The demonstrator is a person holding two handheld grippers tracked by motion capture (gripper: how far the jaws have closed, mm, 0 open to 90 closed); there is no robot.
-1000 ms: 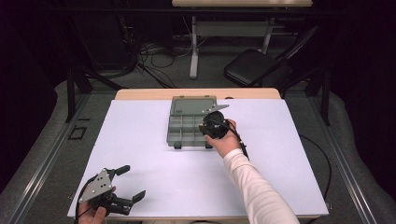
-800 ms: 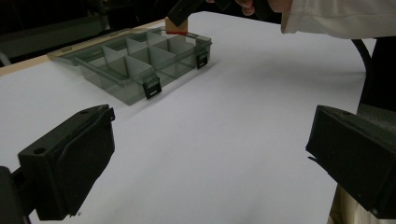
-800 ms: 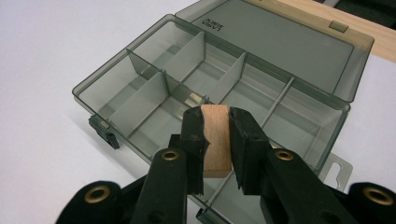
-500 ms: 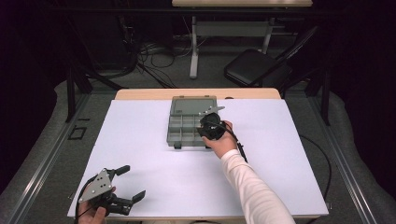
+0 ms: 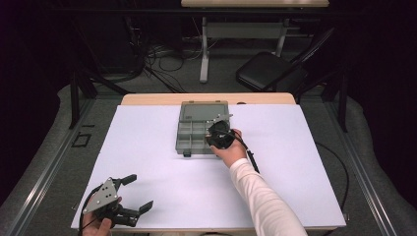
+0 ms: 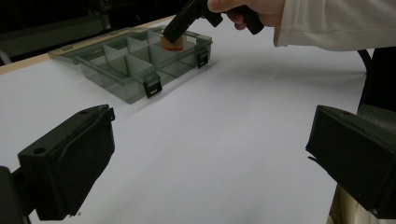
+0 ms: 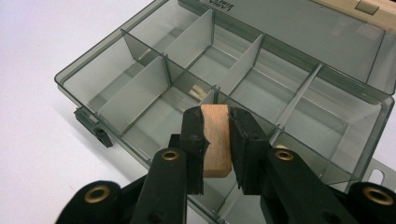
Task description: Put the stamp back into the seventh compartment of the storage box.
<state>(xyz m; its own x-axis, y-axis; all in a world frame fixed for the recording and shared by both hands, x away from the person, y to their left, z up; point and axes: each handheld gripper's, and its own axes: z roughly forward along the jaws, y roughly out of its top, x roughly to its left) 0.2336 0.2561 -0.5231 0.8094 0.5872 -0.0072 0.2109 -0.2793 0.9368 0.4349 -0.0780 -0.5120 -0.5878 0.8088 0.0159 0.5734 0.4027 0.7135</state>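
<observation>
The tabletop (image 5: 147, 147) is mostly bare white, lots of open room between the two hands. The grey box (image 5: 196, 130) sits at the far middle, lid flat open behind it, near the far edge. Right tongs (image 7: 216, 140) hang over the box's near row, clamped on a small wood block (image 7: 216, 140); can't tell which compartment is under it, since the tongs cover that bit. Left tongs (image 5: 133, 194) sit at the near left corner, spread wide, holding nothing. A chair (image 5: 270, 71) stands beyond the tabletop.
</observation>
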